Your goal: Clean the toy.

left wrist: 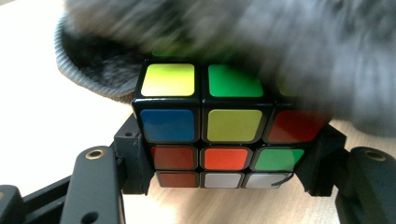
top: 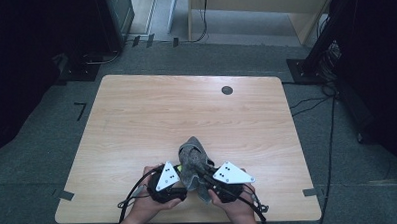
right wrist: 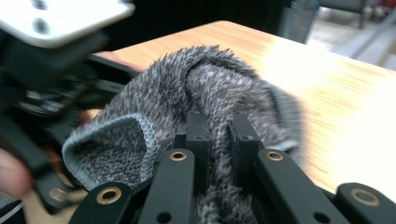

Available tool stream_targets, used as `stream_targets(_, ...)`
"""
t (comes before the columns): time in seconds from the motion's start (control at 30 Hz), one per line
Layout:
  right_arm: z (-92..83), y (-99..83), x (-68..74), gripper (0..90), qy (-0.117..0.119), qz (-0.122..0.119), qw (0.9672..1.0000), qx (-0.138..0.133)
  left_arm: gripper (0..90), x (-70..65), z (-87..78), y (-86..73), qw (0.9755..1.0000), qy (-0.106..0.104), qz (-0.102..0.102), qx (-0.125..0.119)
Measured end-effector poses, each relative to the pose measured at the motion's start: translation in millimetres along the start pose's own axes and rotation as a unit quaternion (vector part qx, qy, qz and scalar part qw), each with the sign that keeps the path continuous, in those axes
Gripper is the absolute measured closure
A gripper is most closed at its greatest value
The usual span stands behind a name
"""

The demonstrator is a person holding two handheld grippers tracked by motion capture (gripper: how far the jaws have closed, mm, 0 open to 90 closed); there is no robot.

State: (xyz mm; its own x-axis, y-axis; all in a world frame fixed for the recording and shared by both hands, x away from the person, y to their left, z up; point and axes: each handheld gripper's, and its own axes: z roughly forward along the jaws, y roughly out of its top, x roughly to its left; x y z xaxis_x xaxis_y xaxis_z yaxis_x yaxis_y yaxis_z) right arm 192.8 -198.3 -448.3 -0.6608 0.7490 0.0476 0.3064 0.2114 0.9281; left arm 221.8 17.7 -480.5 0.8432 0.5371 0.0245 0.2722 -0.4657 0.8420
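Together, the left gripper (left wrist: 224, 163) clamps a colour cube (left wrist: 219, 126) between its jaws. Just beside it, the right gripper (right wrist: 219, 140) pinches a grey fuzzy cloth (right wrist: 205, 93), which drapes over the cube's top.

Fuzzy grey cloth (right wrist: 205, 93), glossy plastic cube (left wrist: 219, 126), smooth matt wooden table (top: 151, 113)
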Motion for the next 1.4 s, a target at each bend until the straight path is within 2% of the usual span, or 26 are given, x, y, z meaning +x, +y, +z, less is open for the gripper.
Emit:
stream_targets(0.13, 0.0, 0.8, 5.3, 82.5, 0.004, -0.004, 1.0, -0.003, 34.4, 1.1, -0.4, 0.1, 0.9999, 0.0, -0.01, -0.001)
stream_targets(0.17, 1.5, 1.5, 12.4, 82.5, 0.021, -0.012, 0.9997, -0.006, 34.4, -0.5, 0.6, 0.0, 1.0, -0.001, -0.009, -0.001)
stream_targets(0.3, 3.9, 1.0, 17.6, 82.3, 0.036, -0.019, 0.9991, -0.006, 34.4, -8.5, 4.2, 0.1, 1.0, -0.007, 0.003, 0.003)
stream_targets(0.4, 3.3, -0.5, 8.4, 82.3, 0.023, -0.009, 0.9997, -0.004, 34.4, -7.2, 3.3, -0.2, 1.0, -0.006, 0.006, 0.004)
stream_targets(0.47, 0.9, -1.1, 0.1, 82.3, 0.006, 0.008, 0.9999, -0.004, 34.4, -3.2, 1.1, -0.4, 1.0, -0.003, -0.003, -0.001)
stream_targets(0.53, -0.6, -1.5, -3.3, 82.4, 0.001, 0.017, 0.9999, -0.004, 34.4, -1.5, 0.6, -0.4, 0.9999, -0.004, -0.01, -0.001)
stream_targets(0.6, 0.5, -1.5, -0.2, 82.4, 0.002, 0.011, 0.9999, -0.005, 34.3, -3.9, 2.3, -0.7, 0.9999, -0.007, -0.013, 0.002)
stream_targets(0.7, 4.3, -2.0, 10.8, 82.4, 0.018, -0.008, 0.9998, -0.004, 34.4, -11.0, 6.0, -0.9, 0.9999, -0.012, -0.003, 0.009)
stream_targets(0.77, 5.8, -1.7, 17.1, 82.3, 0.028, -0.019, 0.9994, -0.004, 34.4, -14.0, 6.4, -0.4, 0.9999, -0.013, 0.001, 0.005)
stream_targets(0.8, 5.6, -0.6, 17.8, 82.3, 0.027, -0.016, 0.9995, -0.004, 34.4, -14.0, 5.7, -0.1, 0.9999, -0.01, 0.001, 0.002)
stream_targets(0.87, 3.8, 0.6, 14.4, 82.3, 0.023, -0.011, 0.9996, -0.011, 34.4, -12.5, 3.1, 0.9, 1.0, -0.004, 0.001, -0.004)
stream_targets(0.9, 1.0, 1.0, 7.2, 82.3, 0.006, -0.003, 0.9999, -0.013, 34.4, -11.1, 2.1, 1.0, 1.0, -0.002, 0.0, -0.005)
stream_targets(1.03, -0.3, -0.9, 1.7, 82.4, -0.001, 0.015, 0.9998, -0.01, 34.4, -5.8, 1.2, 0.0, 0.9999, 0.001, -0.012, -0.006)
stream_targets(1.1, 0.5, -0.8, 4.8, 82.3, 0.002, 0.01, 0.9999, -0.01, 34.4, -7.0, 2.5, -0.2, 0.9999, -0.001, -0.015, -0.003)
stream_targets(1.13, 1.5, -0.4, 9.0, 82.3, 0.009, 0.002, 0.9999, -0.012, 34.4, -8.5, 3.3, -0.3, 0.9999, -0.004, -0.014, -0.002)
stream_targets(1.17, 3.9, -0.1, 17.8, 82.2, 0.025, -0.015, 0.9995, -0.011, 34.4, -10.8, 4.2, -0.3, 0.9999, -0.006, -0.011, -0.002)
stream_targets(1.27, 5.5, 0.3, 21.1, 82.2, 0.022, -0.029, 0.9993, -0.006, 34.4, -13.9, 5.4, -0.2, 1.0, -0.006, -0.003, 0.0)
stream_targets(1.33, 3.8, 0.5, 14.5, 82.3, 0.018, -0.016, 0.9997, -0.009, 34.4, -11.7, 3.4, 0.1, 1.0, -0.006, -0.001, -0.002)
stream_targets(1.4, 0.0, 0.6, 4.6, 82.3, -0.003, -0.001, 1.0, -0.008, 34.4, -8.7, 0.9, 0.4, 0.9999, -0.002, -0.005, -0.008)
